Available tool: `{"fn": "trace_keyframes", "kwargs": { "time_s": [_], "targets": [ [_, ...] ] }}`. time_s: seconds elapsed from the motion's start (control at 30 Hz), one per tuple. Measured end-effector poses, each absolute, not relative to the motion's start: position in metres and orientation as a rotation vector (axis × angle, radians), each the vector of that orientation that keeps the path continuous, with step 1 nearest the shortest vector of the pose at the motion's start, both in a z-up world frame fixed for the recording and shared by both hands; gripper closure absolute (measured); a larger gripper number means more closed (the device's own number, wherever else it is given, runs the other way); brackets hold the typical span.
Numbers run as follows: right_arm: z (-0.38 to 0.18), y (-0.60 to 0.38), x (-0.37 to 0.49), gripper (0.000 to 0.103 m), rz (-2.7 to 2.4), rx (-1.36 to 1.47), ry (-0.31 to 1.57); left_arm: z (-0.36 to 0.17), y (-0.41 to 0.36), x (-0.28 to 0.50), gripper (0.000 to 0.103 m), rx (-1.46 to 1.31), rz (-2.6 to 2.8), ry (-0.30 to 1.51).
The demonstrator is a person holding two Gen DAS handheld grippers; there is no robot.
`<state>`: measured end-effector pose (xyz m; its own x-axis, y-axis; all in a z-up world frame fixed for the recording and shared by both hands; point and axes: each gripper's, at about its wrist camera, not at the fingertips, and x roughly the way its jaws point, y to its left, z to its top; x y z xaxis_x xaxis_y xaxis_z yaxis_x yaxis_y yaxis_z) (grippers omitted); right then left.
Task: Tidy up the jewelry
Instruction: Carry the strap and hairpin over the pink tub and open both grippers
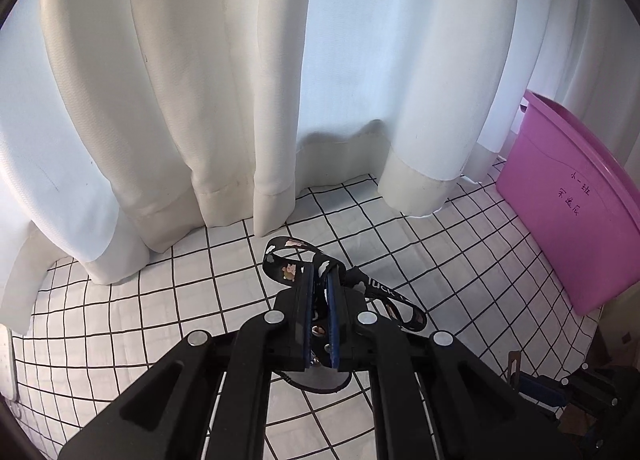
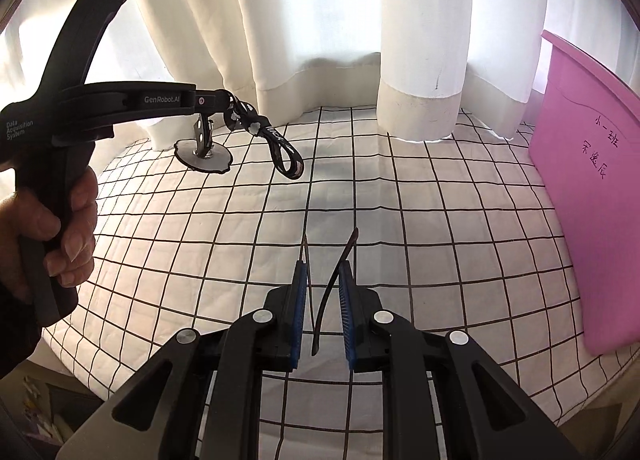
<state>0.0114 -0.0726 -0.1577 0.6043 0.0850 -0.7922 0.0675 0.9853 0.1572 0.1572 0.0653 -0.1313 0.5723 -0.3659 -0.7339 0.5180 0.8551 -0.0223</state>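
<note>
My left gripper (image 1: 320,280) is shut on a black patterned lanyard strap (image 1: 288,256) and holds it above the checked cloth. In the right wrist view the left gripper (image 2: 218,98) shows at the upper left, with the strap (image 2: 280,144) hanging in a loop and a flat scalloped pendant (image 2: 204,158) dangling from a metal clip below it. My right gripper (image 2: 323,272) is partly open, and thin dark curved arms (image 2: 332,284), like glasses temples, stand between its blue pads (image 2: 346,320). I cannot tell if the pads press them.
A white cloth with a black grid (image 2: 440,220) covers the surface. White curtains (image 1: 200,100) hang along the far edge. A pink plastic bin (image 1: 568,204) with handwriting stands at the right; it also shows in the right wrist view (image 2: 592,180).
</note>
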Motion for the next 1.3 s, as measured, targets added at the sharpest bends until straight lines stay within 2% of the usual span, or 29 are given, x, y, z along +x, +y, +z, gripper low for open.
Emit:
{"fn": "trace_keyframes", "kwargs": {
  "time_s": [0.3,0.6,1.0,1.3],
  "targets": [
    [-0.111,-0.100,-0.005,0.087,0.013,0.165,0.843,-0.096,0.044,0.135,0.096,0.204,-0.523,0.759],
    [-0.058,-0.154,-0.030,0.087,-0.023,0.168,0.735,-0.038,-0.004,0.103,0.096,0.208,-0.571,0.660],
    [-0.004,-0.275,-0.078,0.087,-0.188,0.204,0.607,0.020,-0.123,0.064,0.096,0.200,-0.712,0.588],
    [-0.001,-0.372,-0.103,0.087,-0.321,0.260,0.611,0.018,-0.233,0.049,0.096,0.216,-0.786,0.633]
  ]
}}
